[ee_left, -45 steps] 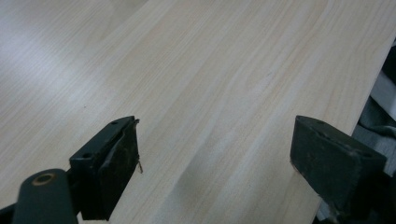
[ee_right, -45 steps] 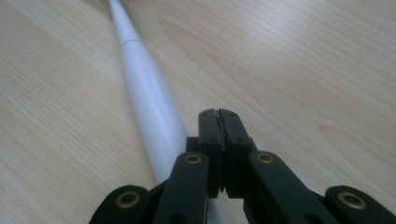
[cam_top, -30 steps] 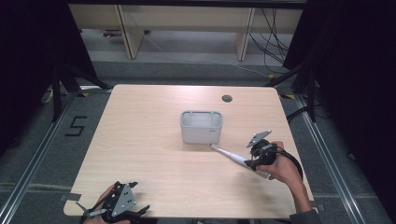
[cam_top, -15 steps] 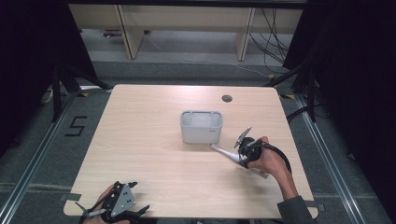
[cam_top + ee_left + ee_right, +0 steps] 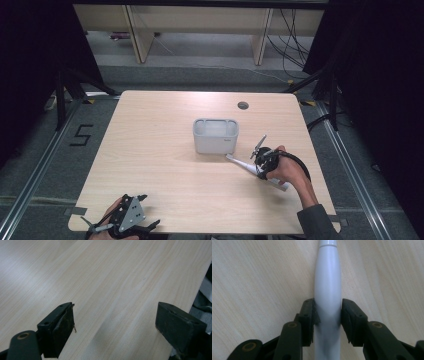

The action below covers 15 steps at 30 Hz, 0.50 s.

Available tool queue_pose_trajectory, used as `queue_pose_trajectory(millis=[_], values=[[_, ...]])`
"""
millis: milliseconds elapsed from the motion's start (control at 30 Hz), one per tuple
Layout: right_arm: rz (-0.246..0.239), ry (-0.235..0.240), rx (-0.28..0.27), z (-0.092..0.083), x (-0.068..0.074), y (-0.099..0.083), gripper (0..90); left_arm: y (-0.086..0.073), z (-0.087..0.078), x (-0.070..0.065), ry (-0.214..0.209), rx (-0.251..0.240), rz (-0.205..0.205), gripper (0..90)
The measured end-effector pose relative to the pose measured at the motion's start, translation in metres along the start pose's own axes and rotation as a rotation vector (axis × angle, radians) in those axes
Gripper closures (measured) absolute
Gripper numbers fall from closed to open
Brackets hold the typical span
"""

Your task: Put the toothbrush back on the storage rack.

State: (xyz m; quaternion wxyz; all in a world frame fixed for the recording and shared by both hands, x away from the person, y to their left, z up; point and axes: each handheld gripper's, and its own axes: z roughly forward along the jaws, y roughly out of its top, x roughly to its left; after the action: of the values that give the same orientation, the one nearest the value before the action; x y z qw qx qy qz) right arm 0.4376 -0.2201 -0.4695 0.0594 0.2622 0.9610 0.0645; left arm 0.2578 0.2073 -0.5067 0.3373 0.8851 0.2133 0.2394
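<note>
Fig.: your right gripper (image 5: pixel 327 315) has dropped onto the white handle (image 5: pixel 327 287) lying on the table (image 5: pixel 160 150) just beside the grey bin (image 5: pixel 215 135); jaws just closing, pads now flanking it, approx. touching. Grip nearly set. Left gripper (image 5: pixel 120 327) wide, idle.

Glossy white plastic handle (image 5: pixel 327 290); matt wood table (image 5: pixel 150 150).

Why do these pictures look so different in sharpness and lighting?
High view: the table is evenly lit, its surroundings nearly black. Left gripper view: the wood is soft and washed out toward the far upper left, and a faint shadow lies between the open jaws. Right gripper view: the white handle shows a soft sheen, and the near jaws look blurred.
</note>
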Motion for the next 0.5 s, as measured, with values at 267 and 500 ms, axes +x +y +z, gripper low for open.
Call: queue_pose_trajectory(millis=[267,500], values=[[-0.005,0.023,0.046,0.005,-0.003,0.009,66.1,0.0,0.0,0.0,0.004,0.004,0.005,15.0],[0.008,0.066,0.103,0.006,-0.008,0.016,66.3,0.0,0.0,0.0,-0.001,-0.004,0.001,14.9]])
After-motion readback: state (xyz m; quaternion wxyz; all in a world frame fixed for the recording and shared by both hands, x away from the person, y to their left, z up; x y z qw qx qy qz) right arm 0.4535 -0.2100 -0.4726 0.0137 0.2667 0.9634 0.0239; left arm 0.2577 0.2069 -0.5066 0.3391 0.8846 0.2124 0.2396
